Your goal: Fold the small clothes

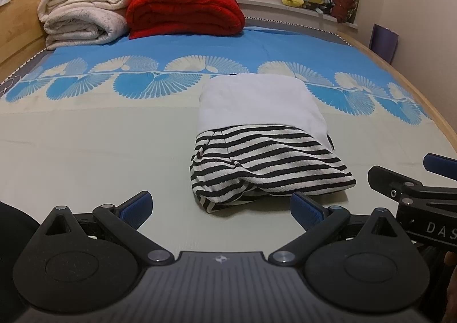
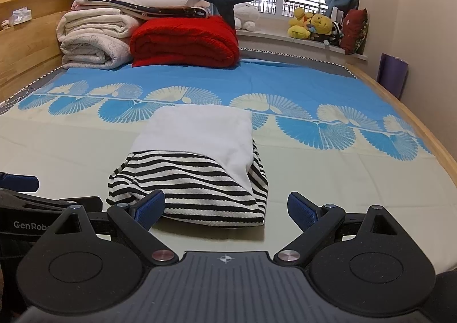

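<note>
Both grippers, left gripper [image 1: 221, 210] and right gripper [image 2: 225, 208], are hovering low with fingers wide apart, holding nothing, while the folded striped garment [image 1: 265, 157] is lying just ahead on the bed [image 1: 100, 151]. If a finger is catching its loose striped edge, the fold may be opening again. Only "DAS" and "GenRob" are showing on the gripper bodies.

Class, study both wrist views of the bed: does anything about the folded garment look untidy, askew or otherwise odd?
Mostly tidy. The striped garment lies folded on the bed sheet, both grippers open and clear of it. One flaw: at its near edge the layers gape and bulge rather than lying flat, so the fold looks loose there. Nothing spilled or damaged.
</note>
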{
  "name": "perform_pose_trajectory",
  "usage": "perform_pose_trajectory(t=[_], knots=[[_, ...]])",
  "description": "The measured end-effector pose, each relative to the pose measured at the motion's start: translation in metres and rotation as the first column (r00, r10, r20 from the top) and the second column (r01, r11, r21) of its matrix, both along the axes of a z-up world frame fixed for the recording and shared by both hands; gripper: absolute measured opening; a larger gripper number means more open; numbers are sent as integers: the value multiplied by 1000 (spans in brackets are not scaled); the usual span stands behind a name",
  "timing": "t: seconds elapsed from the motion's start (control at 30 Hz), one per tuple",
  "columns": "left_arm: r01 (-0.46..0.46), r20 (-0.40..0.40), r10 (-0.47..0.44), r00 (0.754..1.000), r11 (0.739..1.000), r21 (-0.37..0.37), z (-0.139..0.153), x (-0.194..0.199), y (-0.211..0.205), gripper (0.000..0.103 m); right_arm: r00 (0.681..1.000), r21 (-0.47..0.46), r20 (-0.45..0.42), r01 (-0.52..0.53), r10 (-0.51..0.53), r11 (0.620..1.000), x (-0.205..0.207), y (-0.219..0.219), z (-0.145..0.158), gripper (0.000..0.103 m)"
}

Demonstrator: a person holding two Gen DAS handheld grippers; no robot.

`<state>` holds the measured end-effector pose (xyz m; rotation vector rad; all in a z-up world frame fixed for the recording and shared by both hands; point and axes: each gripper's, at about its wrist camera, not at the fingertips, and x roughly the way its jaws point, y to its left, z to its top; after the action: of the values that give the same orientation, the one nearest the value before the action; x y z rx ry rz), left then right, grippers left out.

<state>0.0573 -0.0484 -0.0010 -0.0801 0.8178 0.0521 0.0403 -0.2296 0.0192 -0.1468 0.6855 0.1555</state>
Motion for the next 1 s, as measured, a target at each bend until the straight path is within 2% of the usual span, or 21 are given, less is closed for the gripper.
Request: perform_pose_trajectory(t=[1.0], knots=[[0, -15, 0, 1000, 1000, -2, -4, 1, 3, 102, 1000, -12, -15, -19, 18, 1000, 1, 3, -5, 94]])
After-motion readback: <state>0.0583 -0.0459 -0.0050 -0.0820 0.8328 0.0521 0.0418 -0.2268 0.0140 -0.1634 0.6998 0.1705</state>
